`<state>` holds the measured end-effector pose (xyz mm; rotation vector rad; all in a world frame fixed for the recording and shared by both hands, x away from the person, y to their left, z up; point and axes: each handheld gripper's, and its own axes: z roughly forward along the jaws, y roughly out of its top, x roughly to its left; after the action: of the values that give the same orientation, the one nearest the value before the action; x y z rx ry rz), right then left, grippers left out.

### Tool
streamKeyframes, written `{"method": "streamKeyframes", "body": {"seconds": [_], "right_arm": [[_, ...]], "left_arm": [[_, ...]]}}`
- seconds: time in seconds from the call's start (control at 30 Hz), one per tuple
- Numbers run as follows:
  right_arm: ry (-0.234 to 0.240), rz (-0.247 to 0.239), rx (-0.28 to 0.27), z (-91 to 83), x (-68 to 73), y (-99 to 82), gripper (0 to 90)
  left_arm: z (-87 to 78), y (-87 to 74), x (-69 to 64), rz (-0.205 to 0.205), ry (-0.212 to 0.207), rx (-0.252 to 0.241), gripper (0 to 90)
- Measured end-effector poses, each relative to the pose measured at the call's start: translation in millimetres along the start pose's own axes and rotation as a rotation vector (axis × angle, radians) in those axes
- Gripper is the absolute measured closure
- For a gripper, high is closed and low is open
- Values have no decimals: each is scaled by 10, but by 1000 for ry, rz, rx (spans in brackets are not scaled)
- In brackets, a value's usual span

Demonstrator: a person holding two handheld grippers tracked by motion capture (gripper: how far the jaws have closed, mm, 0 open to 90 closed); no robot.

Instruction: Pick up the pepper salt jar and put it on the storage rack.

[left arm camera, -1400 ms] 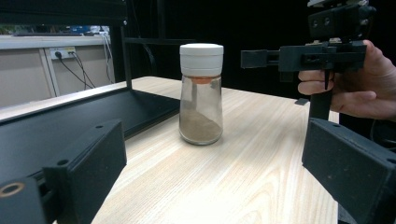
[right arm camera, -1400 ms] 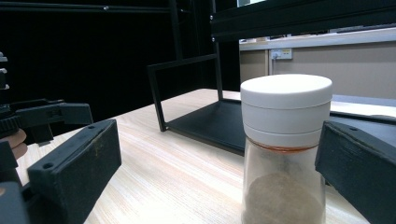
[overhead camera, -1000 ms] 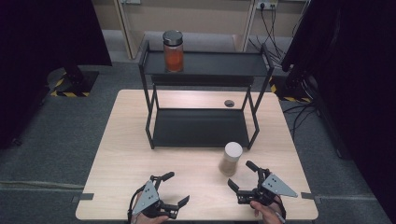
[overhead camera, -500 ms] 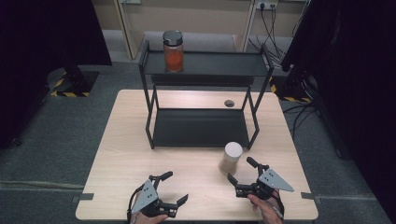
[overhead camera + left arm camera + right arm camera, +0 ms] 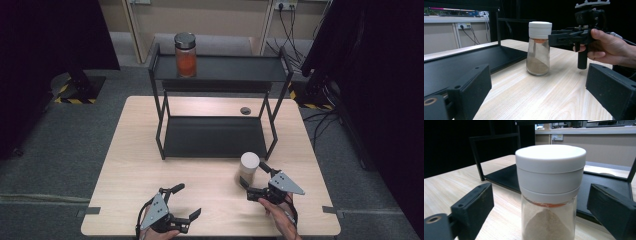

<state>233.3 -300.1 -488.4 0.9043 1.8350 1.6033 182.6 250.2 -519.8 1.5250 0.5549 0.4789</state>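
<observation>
A pale table (image 5: 150, 165) carries a black rack (image 5: 215, 137). At lower centre-right of the high view stands the jar (image 5: 249, 167), between the right gripper's (image 5: 256, 181) jaws, which have just been closing, pads not yet touching. Left gripper (image 5: 186, 201) gapes idle. Next: clamp squarely below the cap.

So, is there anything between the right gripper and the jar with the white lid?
No, nothing visible. The right gripper has its jaws on either side of the white-lidded jar, with bare gaps to the glass in the right gripper view. The jaws have just been closing, but the pads do not press on it yet.
</observation>
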Motion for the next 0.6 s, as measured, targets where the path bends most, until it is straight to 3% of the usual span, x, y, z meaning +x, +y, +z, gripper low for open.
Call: {"method": "streamKeyframes", "body": {"seconds": [0.27,0.5,0.6], "right_arm": [[-13,-2,13,123,-20,21,187],[-30,-17,41,186,-8,35,335],[-28,-18,43,181,-18,37,343]], "left_arm": [[2,-6,4,-9,3,0,57],[-3,-9,7,-13,5,-2,57],[-5,-9,4,-14,7,-3,57]]}}
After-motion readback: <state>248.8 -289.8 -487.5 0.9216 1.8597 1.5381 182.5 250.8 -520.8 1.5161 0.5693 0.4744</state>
